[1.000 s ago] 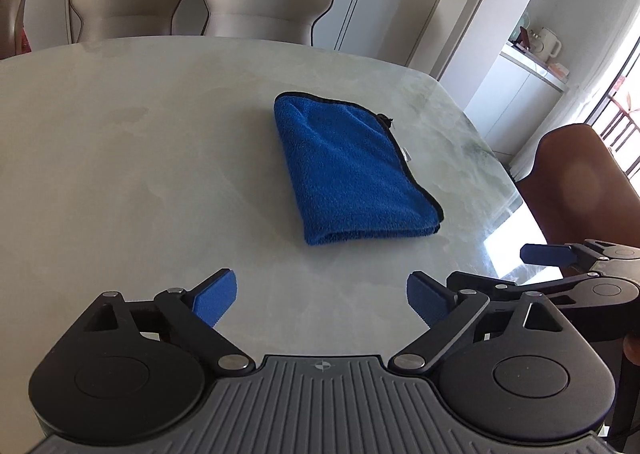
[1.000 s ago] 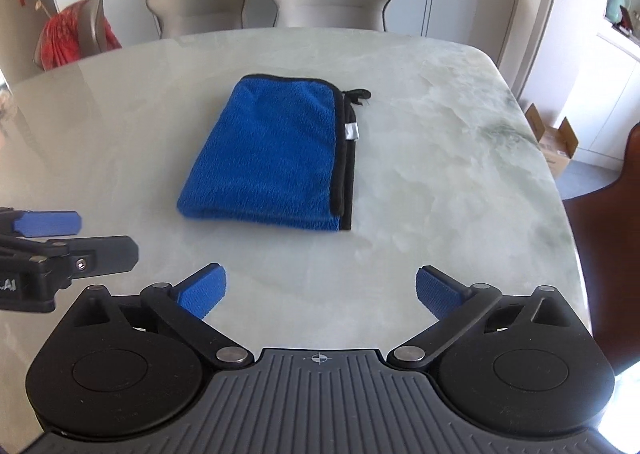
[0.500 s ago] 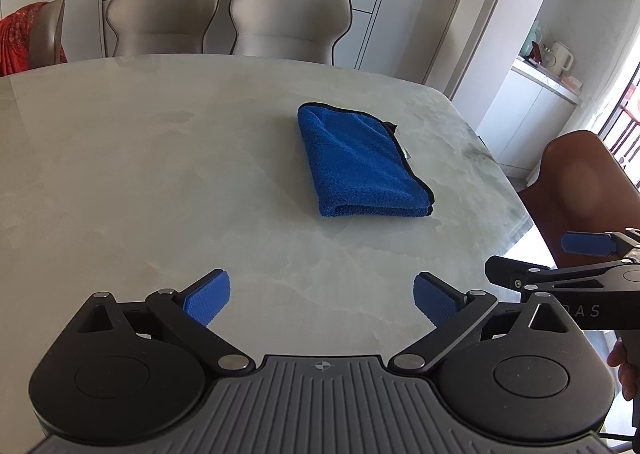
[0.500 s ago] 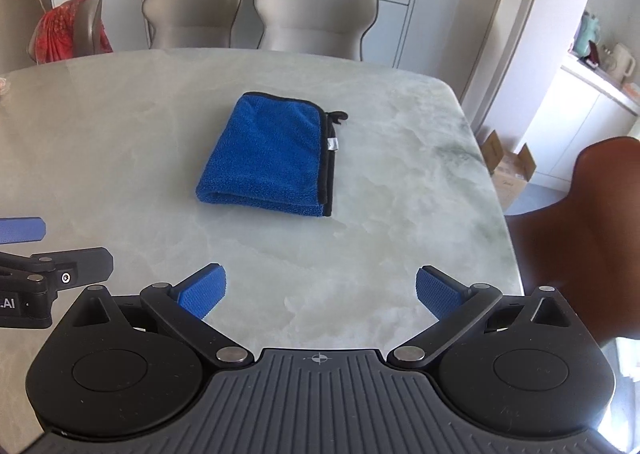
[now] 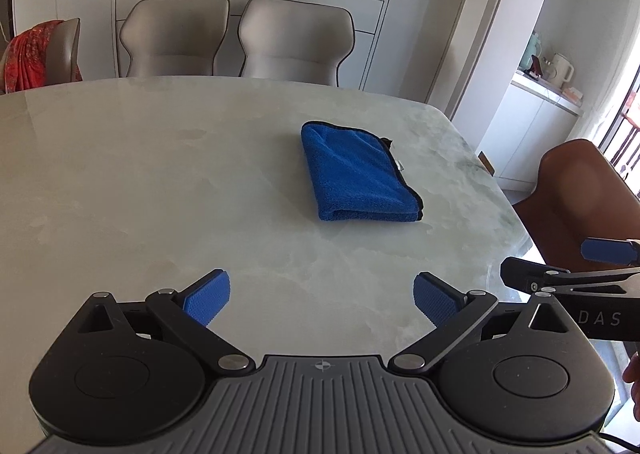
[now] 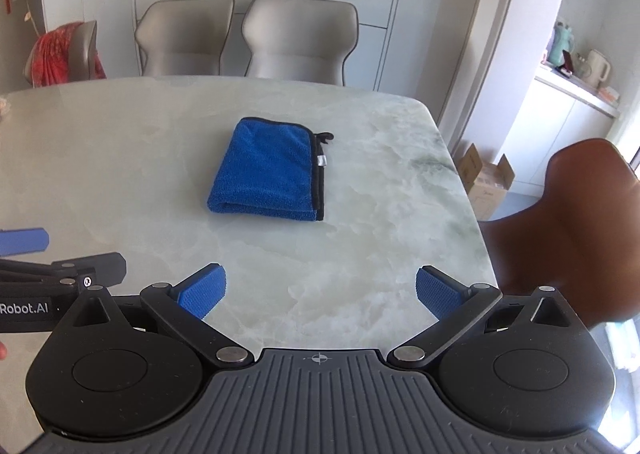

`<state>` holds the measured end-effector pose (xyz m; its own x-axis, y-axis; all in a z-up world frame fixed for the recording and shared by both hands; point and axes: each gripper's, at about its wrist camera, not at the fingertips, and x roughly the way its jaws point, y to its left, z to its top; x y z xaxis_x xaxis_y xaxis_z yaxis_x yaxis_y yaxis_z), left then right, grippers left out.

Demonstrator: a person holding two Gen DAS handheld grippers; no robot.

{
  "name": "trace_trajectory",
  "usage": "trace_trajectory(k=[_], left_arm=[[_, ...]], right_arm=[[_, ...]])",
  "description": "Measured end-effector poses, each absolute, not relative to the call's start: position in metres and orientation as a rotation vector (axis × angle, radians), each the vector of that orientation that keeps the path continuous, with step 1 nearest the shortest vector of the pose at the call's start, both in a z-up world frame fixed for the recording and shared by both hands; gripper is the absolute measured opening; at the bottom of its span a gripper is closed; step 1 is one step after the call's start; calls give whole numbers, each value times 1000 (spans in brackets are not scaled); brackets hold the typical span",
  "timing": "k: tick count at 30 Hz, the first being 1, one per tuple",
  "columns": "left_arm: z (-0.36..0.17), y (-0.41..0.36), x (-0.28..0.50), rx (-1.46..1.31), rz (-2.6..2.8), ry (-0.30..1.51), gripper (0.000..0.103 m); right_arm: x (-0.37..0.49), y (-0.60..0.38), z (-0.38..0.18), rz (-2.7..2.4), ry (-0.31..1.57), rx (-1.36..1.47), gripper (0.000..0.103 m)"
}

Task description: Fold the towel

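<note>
A blue towel [image 5: 356, 174] with black edging lies folded into a thick rectangle on the marble table [image 5: 160, 182]. In the right wrist view the same towel [image 6: 268, 172] sits centre-left with its white tag on the right edge. My left gripper [image 5: 322, 298] is open, well short of the towel, nothing between its blue pads. My right gripper [image 6: 320, 292] is also open and empty, near the table's front edge. Each view catches the other gripper at its side: the right gripper [image 5: 568, 270] and the left gripper [image 6: 52, 258].
Two grey chairs [image 5: 240, 42] stand at the far side of the table. A brown chair [image 6: 576, 230] stands at the right, and a chair with a red cloth [image 5: 36, 54] at the far left. A cardboard box [image 6: 486, 178] is on the floor beyond the table's right edge.
Both grippers have drawn back and risen from the towel, which now looks smaller and farther away. The towel itself has not moved. Both stay open.
</note>
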<state>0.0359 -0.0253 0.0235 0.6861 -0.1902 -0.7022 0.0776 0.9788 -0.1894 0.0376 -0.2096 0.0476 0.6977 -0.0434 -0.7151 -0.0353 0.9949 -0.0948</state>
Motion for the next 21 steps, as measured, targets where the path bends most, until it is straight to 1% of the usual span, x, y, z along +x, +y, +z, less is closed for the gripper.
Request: trace_trajectory(k=[10,21], left_arm=[[25,-24,28,-160,-132,811,101],[27,-28,26,-134,-129,810,101]], right_arm=[[21,-200,57,-58,750,-125,102],[17,-202,56,-76,746,-101,102]])
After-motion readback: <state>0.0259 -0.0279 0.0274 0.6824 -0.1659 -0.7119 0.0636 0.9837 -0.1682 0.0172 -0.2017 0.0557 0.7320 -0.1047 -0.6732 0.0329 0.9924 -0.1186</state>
